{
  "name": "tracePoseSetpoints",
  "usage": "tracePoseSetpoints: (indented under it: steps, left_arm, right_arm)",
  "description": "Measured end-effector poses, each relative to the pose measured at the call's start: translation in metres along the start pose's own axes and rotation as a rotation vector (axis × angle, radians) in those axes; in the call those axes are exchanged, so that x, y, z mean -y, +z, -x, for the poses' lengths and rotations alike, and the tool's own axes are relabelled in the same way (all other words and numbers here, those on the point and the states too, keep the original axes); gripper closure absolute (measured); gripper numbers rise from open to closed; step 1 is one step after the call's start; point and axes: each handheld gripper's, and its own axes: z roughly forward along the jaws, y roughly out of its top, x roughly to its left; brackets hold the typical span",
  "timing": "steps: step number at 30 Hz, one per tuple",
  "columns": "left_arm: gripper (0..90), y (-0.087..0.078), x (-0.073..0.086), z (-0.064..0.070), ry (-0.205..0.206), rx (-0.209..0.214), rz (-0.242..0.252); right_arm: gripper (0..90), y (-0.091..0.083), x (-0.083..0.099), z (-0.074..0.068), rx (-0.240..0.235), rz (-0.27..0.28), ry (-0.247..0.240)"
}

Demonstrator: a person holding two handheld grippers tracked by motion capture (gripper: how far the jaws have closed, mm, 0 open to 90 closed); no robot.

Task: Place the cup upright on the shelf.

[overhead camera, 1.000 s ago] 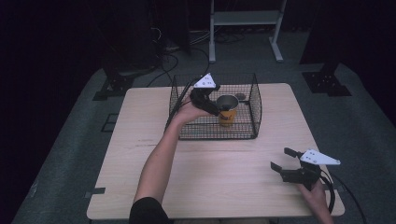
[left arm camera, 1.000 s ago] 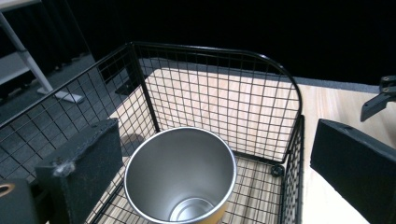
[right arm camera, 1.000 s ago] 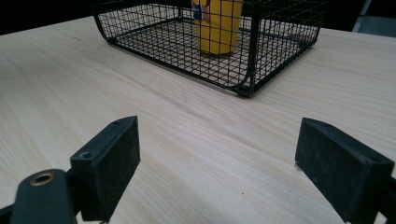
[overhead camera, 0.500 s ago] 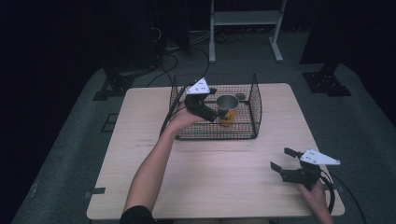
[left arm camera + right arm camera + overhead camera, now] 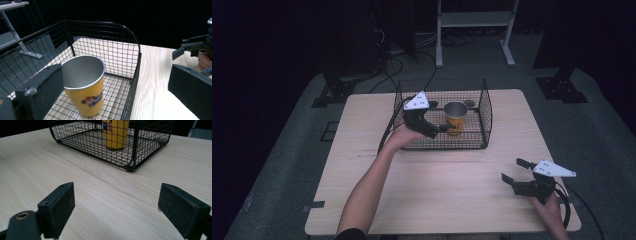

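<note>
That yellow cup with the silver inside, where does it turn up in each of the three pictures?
High view: yellow cup stands mid-frame inside the wire basket.
Left gripper view: cup at lower centre, close up.
Right gripper view: cup at the top edge, rim cut off.
Shared landmark: the basket around it.

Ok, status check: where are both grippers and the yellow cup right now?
Left gripper open at the yellow cup, upright inside the wire basket. Right gripper open above the table. Basket wall hems the cup.
</note>
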Motion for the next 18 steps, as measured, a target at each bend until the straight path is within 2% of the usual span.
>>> tracePoseSetpoints:
  steps: [18]
  left_arm:
    - [0.0,-0.031,0.013,0.023,-0.003,-0.03,0.065]
  right_arm:
    - [13.0,0.0,0.0,-0.001,0.005,-0.004,-0.008]
